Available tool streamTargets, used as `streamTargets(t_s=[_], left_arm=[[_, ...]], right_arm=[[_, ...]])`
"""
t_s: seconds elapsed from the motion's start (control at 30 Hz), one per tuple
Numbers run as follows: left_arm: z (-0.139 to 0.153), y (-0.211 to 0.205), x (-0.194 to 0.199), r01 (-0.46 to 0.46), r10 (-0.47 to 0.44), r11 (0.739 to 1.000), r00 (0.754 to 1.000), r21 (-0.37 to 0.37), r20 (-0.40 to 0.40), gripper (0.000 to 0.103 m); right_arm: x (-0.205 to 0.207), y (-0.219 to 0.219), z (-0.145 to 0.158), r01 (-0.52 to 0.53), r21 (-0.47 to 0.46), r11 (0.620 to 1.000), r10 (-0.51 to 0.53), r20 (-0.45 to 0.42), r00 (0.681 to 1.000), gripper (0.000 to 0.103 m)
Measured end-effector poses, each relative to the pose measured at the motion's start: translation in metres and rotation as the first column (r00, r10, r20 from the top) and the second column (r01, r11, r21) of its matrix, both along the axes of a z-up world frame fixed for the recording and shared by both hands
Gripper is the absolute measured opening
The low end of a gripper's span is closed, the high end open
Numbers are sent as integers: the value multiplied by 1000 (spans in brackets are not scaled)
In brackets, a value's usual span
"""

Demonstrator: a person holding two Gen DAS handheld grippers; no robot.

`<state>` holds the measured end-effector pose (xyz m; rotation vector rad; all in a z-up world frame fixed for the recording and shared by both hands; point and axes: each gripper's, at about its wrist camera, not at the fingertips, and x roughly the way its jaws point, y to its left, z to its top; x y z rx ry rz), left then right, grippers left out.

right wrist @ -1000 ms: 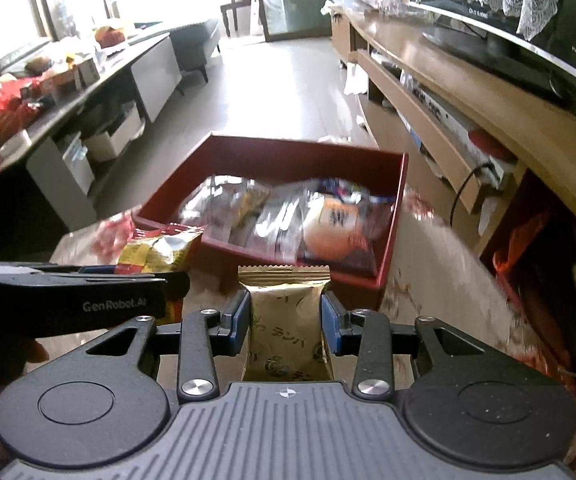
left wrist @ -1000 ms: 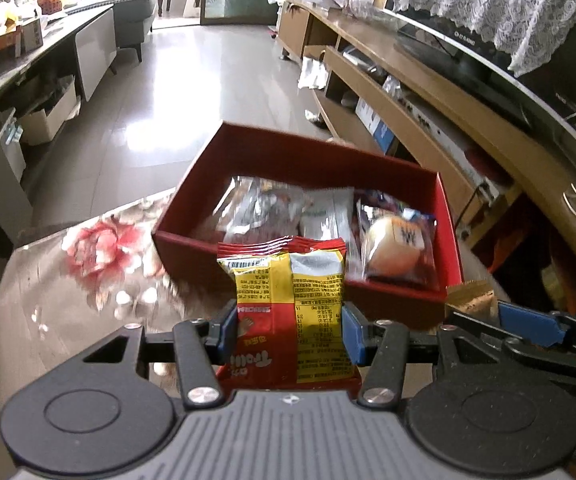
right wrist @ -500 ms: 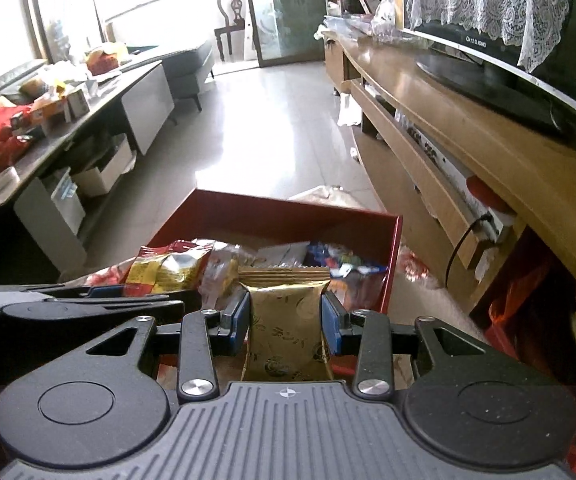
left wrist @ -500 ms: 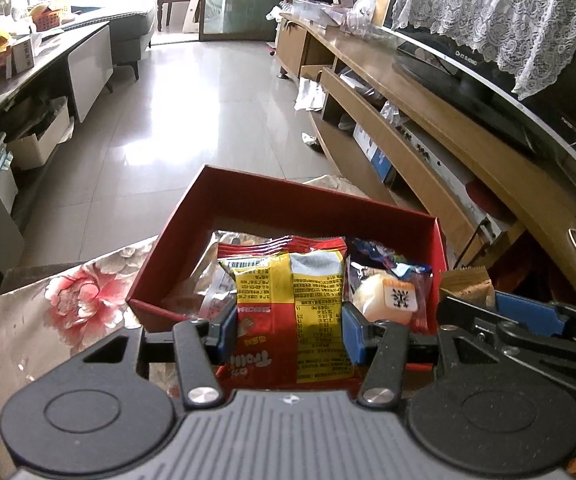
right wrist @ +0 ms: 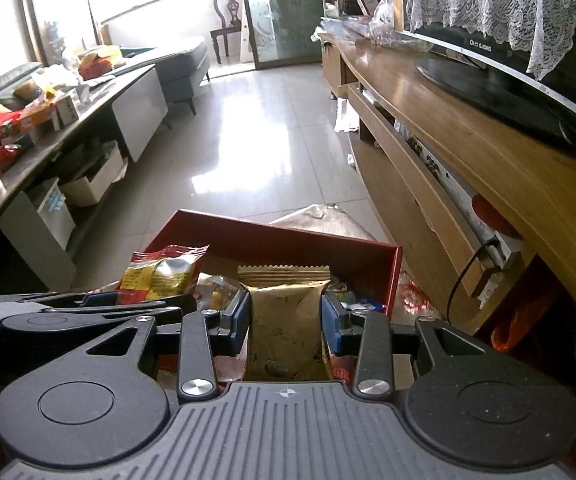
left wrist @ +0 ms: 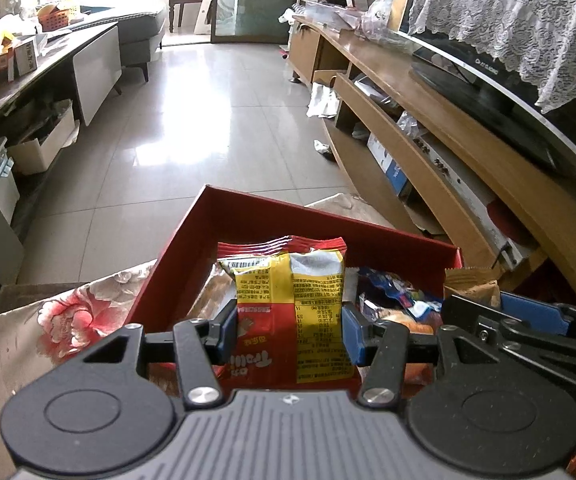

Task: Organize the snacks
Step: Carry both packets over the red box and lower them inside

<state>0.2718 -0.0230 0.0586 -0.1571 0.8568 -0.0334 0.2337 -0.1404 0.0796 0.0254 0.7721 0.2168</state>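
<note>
Room: tiled floor (left wrist: 192,128) running away from both cameras, a long wooden TV bench (right wrist: 480,168) down the right side with a lace-draped television (right wrist: 508,68) on it, and a cluttered grey counter (right wrist: 48,120) on the left.
Table: covered with a floral cloth (left wrist: 64,316), red blossom showing at the left in the left wrist view.
Red box (left wrist: 176,272): open-topped, sitting on the floral cloth, directly ahead of both grippers; loose wrapped snacks (left wrist: 388,300) lie inside (individual kinds hard to tell).
Left gripper (left wrist: 288,330): blue pads pressed on both sides of the red-and-yellow snack packet (left wrist: 292,300), which stands upright between them, its crimped top over the box interior.
Right gripper (right wrist: 286,320): clamped on the gold snack packet (right wrist: 286,320), held upright, serrated top edge level with the box's far wall in this view.
Relation of the two: side by side and close; in the right wrist view the left gripper's black arm crosses the lower left with its packet poking up, and in the left wrist view the gold packet's corner (left wrist: 470,286) shows just beyond the box's right corner.
Both packets: held in the air above the box's near part, not resting among the other snacks.
</note>
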Motion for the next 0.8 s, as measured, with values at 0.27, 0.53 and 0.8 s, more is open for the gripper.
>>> streamTargets(t_s=[0.27, 0.53, 0.8], left_arm=[[-9, -2, 15, -10, 10, 1000, 1000, 14, -19, 54], [-22, -2, 26, -18, 20, 999, 999, 33, -46, 54], [-35, -4, 33, -22, 26, 998, 997, 60, -67, 54]], right_arm=[[16, 0, -8, 2, -1, 1000, -2, -16, 1000, 46], [27, 1, -18, 6, 0, 1000, -6, -40, 999, 46], [38, 1, -31, 9, 4, 1000, -8, -75, 997, 46]])
